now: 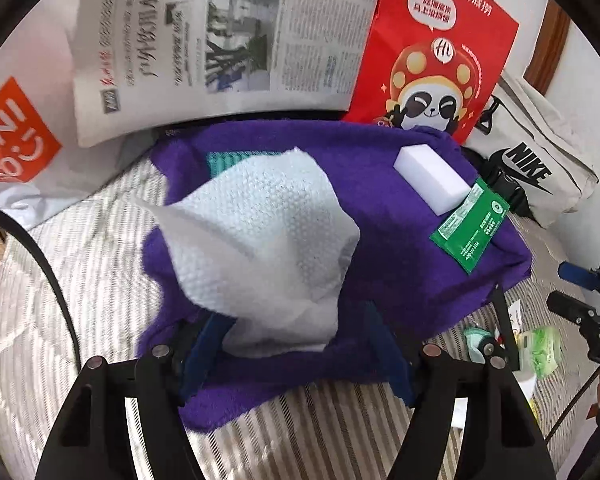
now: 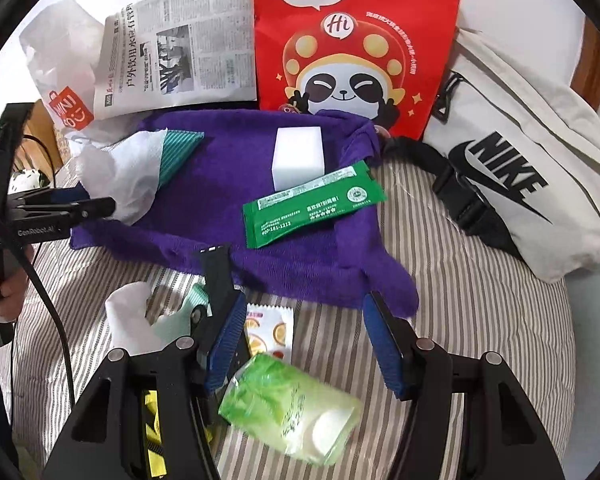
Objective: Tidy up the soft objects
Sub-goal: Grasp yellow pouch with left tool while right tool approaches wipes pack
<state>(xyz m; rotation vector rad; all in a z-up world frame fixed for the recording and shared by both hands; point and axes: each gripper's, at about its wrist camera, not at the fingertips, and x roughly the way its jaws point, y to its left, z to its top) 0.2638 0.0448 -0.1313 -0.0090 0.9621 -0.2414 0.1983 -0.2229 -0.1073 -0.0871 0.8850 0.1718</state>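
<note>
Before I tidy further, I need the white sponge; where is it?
The white sponge lies on the purple towel, just behind the green packet, before the red bag.

A striped bed sheet [image 2: 480, 304] spreads under and ahead of the tongs. Farthest from them, along the back, lies a folded newspaper [image 2: 180, 48] toward the left, and just beside it a red paper bag [image 2: 356, 40] printed with a cartoon panda — its lower edge overlapped by purple fabric. Left of the newspaper sits a crumpled white plastic bag [image 2: 56, 40] with an orange logo patch. Off to the right rests a cream canvas bag [image 2: 520, 152] with a black Nike mark, its black strap and buckle [image 2: 460, 196] trailing toward the centre. A black cable [image 2: 50, 300] curves down the left side.
</note>
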